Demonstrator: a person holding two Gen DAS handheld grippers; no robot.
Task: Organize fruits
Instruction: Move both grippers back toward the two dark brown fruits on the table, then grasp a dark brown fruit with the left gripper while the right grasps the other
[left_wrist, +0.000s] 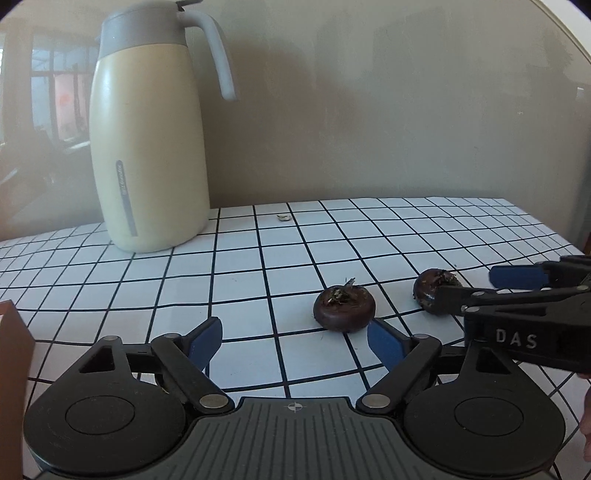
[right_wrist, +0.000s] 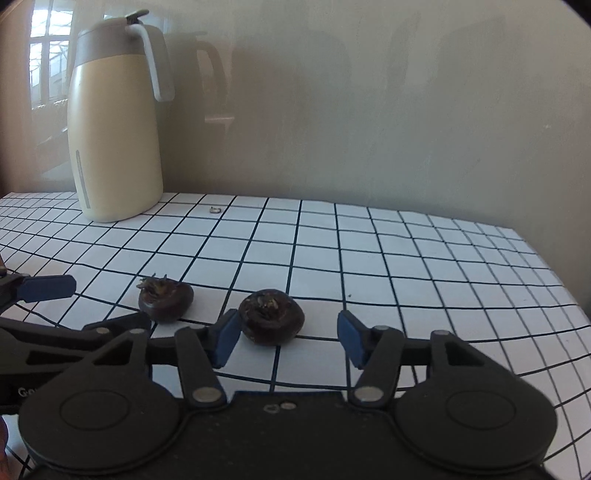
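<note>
Two dark brown water chestnuts lie on the checked tablecloth. In the left wrist view the left one (left_wrist: 344, 308) sits just ahead of my open left gripper (left_wrist: 295, 338), close to its right finger. The right one (left_wrist: 434, 290) lies between the open fingers of my right gripper (left_wrist: 476, 288), which reaches in from the right. In the right wrist view my right gripper (right_wrist: 288, 336) is open around the right chestnut (right_wrist: 271, 317), which touches its left pad. The left chestnut (right_wrist: 166, 301) lies beside it, near the left gripper's fingers (right_wrist: 48, 288).
A tall cream thermos jug (left_wrist: 147, 147) with a grey lid stands at the back left, also in the right wrist view (right_wrist: 114, 125). A small metal ring (left_wrist: 283, 218) lies near the wall. A brown box edge (left_wrist: 13, 369) is at the left. The wall is close behind.
</note>
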